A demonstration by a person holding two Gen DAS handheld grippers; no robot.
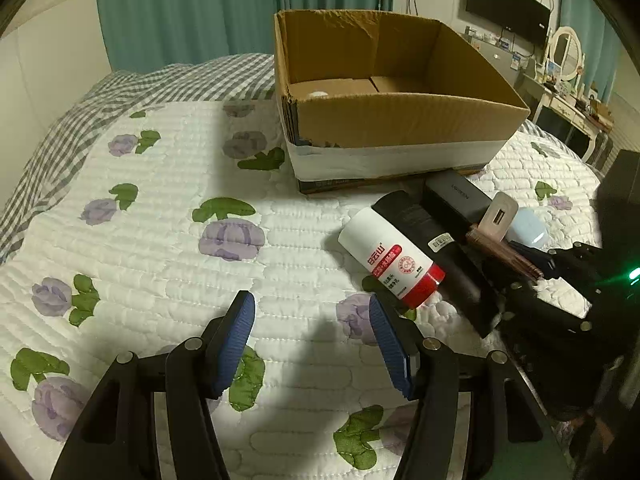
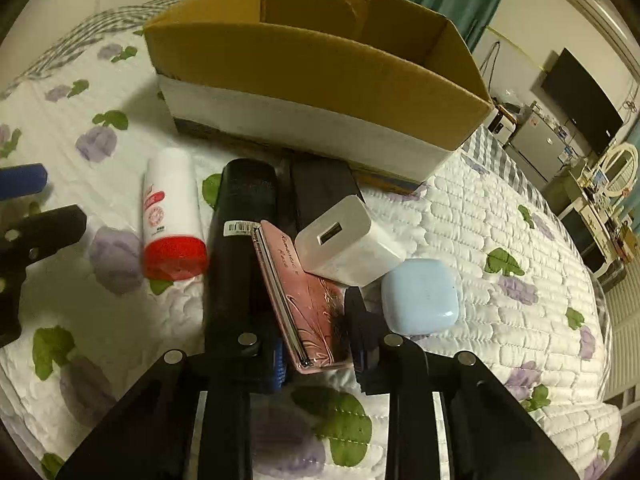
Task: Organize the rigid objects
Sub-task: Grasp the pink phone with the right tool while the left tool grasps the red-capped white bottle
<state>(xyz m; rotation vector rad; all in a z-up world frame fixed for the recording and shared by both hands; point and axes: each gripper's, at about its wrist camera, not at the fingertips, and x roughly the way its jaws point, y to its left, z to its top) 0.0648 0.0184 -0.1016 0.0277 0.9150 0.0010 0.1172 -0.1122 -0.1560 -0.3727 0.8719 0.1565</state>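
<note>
Our right gripper (image 2: 318,354) sits low on the quilt (image 2: 480,216) with its fingers straddling the near end of the pink case (image 2: 308,304); we cannot tell whether they press it yet or only bracket it. The case lies just ahead of those fingers, leaning against the black cylinder (image 2: 240,240) to their left, with the white charger (image 2: 348,240) resting on its far end and the pale blue earbud case (image 2: 420,296) just to the right. We judge it light, stiff and glossy, so likely slippery; its long flat faces near this end look the best hold. Our left gripper (image 1: 312,344) hovers spread wide and empty, the red-capped bottle (image 1: 392,260) just ahead to its right, the cardboard box (image 1: 400,120) well beyond.
</note>
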